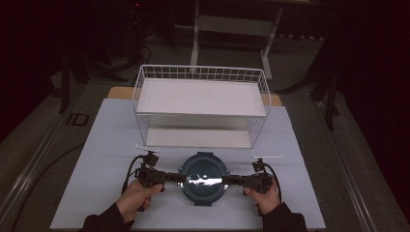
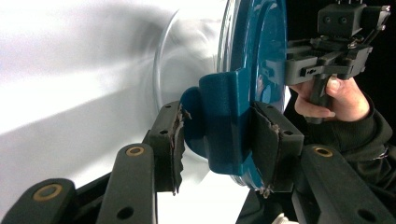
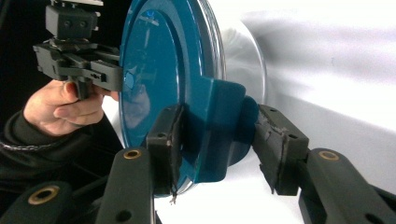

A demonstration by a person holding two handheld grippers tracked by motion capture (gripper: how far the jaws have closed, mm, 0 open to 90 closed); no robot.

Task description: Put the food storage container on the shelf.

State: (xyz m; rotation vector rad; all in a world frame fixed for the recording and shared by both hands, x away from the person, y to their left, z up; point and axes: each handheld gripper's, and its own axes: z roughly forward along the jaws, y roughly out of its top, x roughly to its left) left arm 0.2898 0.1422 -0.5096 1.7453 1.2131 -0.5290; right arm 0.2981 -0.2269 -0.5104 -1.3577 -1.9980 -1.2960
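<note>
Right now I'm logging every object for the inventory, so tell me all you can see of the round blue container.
The round blue container is a dark teal, plastic-looking lid clipped by side latch tabs over a clear bowl, with a glossy top that catches glare. It sits flat on the white table, in front of the wire rack. The left gripper and right gripper each have their jaws around a latch tab on opposite sides.

A white wire rack (image 1: 200, 107) with two flat shelves stands at the far half of a pale counter (image 1: 106, 145). Beyond the counter, a dark floor (image 1: 300, 63) carries a white frame (image 1: 232, 29) and black stand legs (image 1: 329, 92).
</note>
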